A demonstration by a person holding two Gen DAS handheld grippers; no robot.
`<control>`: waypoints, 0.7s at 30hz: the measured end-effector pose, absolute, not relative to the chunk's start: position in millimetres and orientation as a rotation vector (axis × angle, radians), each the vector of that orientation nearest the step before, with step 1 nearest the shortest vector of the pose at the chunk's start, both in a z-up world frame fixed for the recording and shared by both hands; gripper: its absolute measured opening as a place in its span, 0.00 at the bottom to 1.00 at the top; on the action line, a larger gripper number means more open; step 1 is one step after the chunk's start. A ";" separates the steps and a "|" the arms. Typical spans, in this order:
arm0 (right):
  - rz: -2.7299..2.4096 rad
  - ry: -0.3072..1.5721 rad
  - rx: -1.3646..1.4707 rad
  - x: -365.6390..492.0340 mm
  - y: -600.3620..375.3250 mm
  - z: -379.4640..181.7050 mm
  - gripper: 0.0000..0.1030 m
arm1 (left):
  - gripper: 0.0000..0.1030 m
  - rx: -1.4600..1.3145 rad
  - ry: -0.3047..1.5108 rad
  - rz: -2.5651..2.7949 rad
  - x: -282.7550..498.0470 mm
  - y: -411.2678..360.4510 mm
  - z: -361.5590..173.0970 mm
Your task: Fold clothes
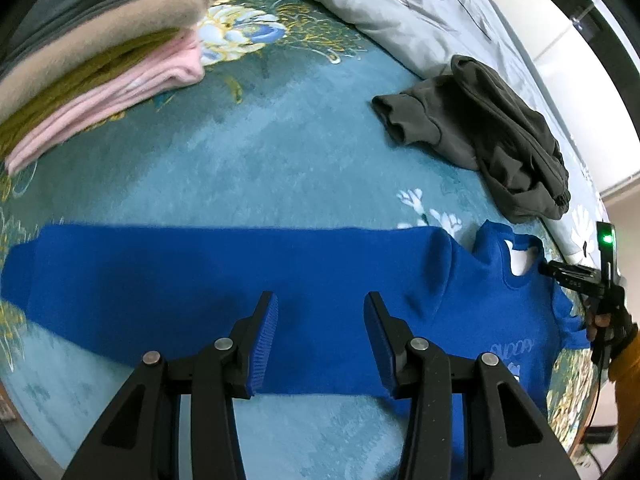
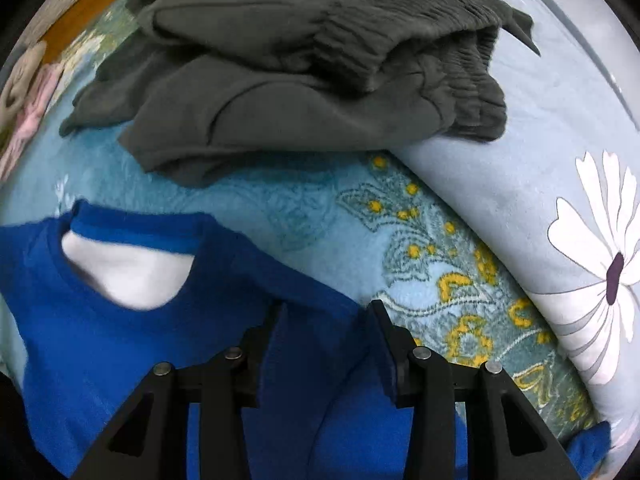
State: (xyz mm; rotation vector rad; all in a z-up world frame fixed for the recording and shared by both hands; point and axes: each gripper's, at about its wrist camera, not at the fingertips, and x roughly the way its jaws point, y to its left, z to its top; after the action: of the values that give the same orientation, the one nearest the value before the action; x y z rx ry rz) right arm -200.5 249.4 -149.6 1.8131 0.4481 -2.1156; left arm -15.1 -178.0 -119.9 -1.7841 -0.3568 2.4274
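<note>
A bright blue sweatshirt (image 1: 248, 280) lies flat across a teal floral bedspread (image 1: 260, 152), one long sleeve stretched to the left and its white-lined collar (image 1: 518, 260) at the right. My left gripper (image 1: 320, 320) hovers open over the sleeve and body, with nothing between its fingers. In the right wrist view my right gripper (image 2: 326, 312) stands open over the shoulder of the sweatshirt (image 2: 100, 340), just right of the collar (image 2: 128, 276); blue cloth lies under and between the spread fingers. The left wrist view shows the right gripper (image 1: 576, 276) in a person's hand at the collar.
A crumpled dark grey garment (image 1: 492, 144) (image 2: 304, 64) lies beyond the collar. A stack of folded clothes (image 1: 100, 64), pink, olive and beige, sits at the far left. A pale quilt with a white flower (image 2: 560, 240) (image 1: 400, 8) runs along the bed's far and right sides.
</note>
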 end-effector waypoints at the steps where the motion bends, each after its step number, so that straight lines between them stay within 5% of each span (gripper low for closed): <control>1: -2.117 0.430 1.819 -200.4 250.3 -149.2 0.43 | 0.50 -1.782 -0.320 2.420 -20.1 -174.7 -120.9; 14: -2.134 0.453 1.856 -175.0 241.7 -147.3 0.36 | 0.56 -1.833 0.150 2.263 -79.0 -134.6 -160.3; 21: -2.134 0.441 1.880 -164.6 236.2 -146.0 0.36 | 0.56 -1.846 0.252 2.130 -73.9 -124.7 -172.9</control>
State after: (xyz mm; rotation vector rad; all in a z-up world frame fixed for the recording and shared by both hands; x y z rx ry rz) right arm -164.6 236.2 -146.0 1.8798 0.4412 -2.1338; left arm -73.9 -124.7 -172.9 -1.8461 0.2523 2.1300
